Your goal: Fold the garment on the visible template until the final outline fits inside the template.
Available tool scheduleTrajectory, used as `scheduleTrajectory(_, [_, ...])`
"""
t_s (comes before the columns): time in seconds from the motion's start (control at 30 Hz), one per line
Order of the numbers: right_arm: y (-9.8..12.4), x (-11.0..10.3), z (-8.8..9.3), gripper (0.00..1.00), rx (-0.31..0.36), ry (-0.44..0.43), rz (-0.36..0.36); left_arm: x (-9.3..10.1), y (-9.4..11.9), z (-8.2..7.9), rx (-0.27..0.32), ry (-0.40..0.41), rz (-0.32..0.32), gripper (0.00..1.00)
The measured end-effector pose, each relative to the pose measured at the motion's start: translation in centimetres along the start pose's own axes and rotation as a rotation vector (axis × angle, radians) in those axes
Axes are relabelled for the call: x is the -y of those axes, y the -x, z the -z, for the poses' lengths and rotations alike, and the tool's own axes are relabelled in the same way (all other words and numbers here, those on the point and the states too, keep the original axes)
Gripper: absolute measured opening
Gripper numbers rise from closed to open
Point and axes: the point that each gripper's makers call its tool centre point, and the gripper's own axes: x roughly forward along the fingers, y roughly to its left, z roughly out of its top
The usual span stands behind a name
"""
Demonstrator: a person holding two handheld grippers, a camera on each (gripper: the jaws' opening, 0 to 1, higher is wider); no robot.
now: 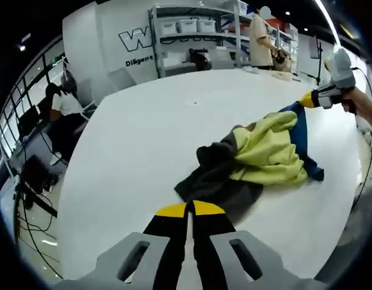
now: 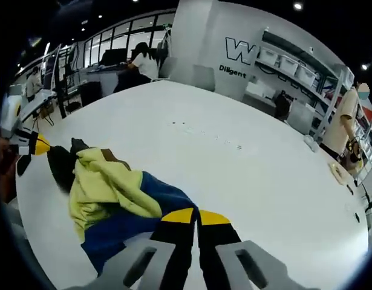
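A crumpled garment [image 1: 267, 151] in yellow-green, dark grey and blue lies on the white table [image 1: 149, 139]. My left gripper [image 1: 189, 208] is shut, its yellow tips at the dark grey near edge; no cloth shows between them. Across the pile, my right gripper [image 1: 306, 99] touches the blue edge, which rises to a point at its tip. In the right gripper view the garment [image 2: 110, 187] spreads to the left, and my right gripper [image 2: 196, 216] is shut with blue cloth running under its left jaw. My left gripper [image 2: 34, 145] meets the dark end at the far left.
The table's edge [image 1: 71, 199] curves close on the left, with cables on the floor below. A seated person [image 1: 63, 106] is beyond that edge. Shelves [image 1: 192, 36] and a standing person [image 1: 261, 39] are behind the far side. Small items [image 2: 340, 172] lie near the table's far rim.
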Motion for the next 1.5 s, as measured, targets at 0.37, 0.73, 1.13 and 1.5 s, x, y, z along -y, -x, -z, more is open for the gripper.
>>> scheduleTrajectory(0.37, [-1.2,3.0,1.8,0.00,-0.083,0.002,0.017,-4.8,0.0,0.0,-0.047,-0.025,-0.063,0.00])
scheduleTrajectory(0.73, [-2.2,4.0,3.2,0.00,-0.090,-0.048,0.038,-7.8,0.5,2.1,-0.100,-0.012,-0.118,0.00])
scheduleTrajectory(1.13, [-2.4,1.4,8.1,0.00,-0.303,-0.023,-0.069,-8.4,1.0,5.6,-0.223,-0.008,-0.142,0.00])
scheduleTrajectory(1.5, [-2.8,1.2,10.2,0.00,-0.336,-0.034,-0.083,-7.4,1.1,7.9,-0.292,0.021,-0.121,0.00])
